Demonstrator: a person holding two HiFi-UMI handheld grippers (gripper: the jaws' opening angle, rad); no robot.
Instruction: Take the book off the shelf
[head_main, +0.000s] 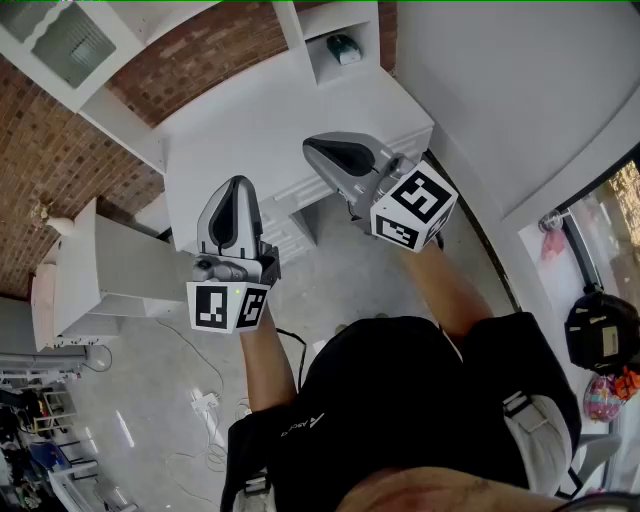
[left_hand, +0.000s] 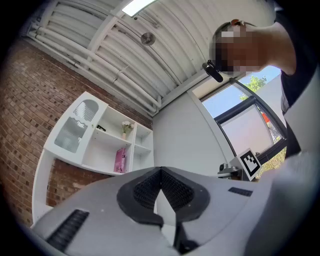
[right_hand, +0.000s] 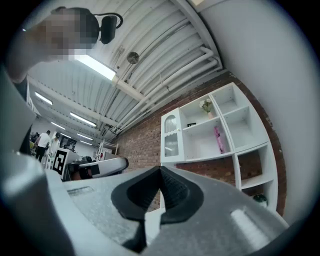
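Note:
A pink book stands upright in a middle compartment of the white shelf unit on the brick wall; the right gripper view shows the same book from farther off. Both grippers are held up in the air, well short of the shelf. My left gripper is shut, its tips meeting with nothing between them. My right gripper is shut too and holds nothing. The head view does not show the book.
A small vase of flowers stands on the shelf above the book, beside a glass-fronted door. A green object lies in a low compartment. A white counter juts out under the grippers. Cables trail on the floor.

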